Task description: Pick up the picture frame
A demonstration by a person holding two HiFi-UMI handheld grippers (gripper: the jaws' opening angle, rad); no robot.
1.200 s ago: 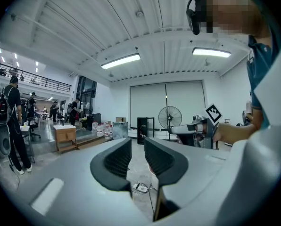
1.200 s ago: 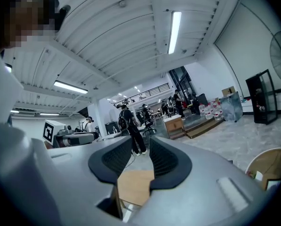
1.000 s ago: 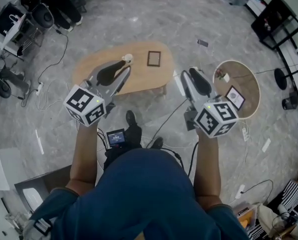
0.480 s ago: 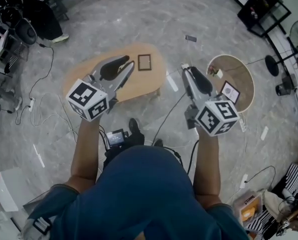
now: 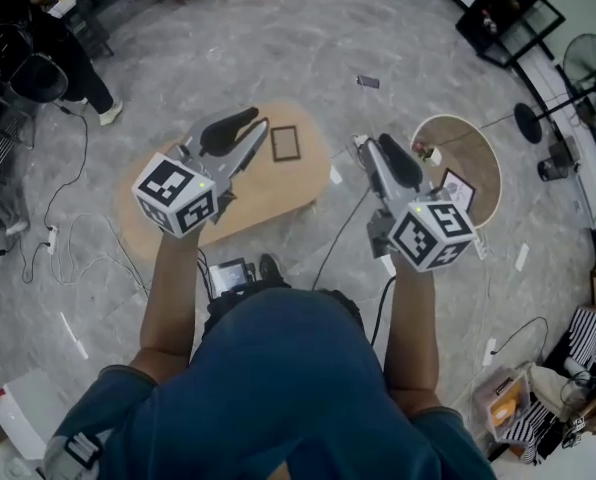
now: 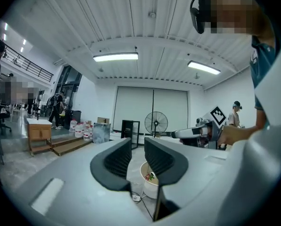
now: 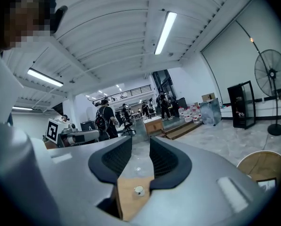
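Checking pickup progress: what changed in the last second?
The left gripper edged toward the frame, its tip now just left of it in the head view. Nothing was grasped. The right gripper held its pose; both stay open and empty, and the frame still lies on the table.

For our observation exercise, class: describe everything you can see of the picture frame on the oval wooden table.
The picture frame is a small rectangle with a thin dark border; its inside looks light brown, much like the tabletop. It lies flat near the far right end of the oval wooden table, with nothing on it. The left hand-held gripper shows just left of it in the head view, jaws empty, not holding it.
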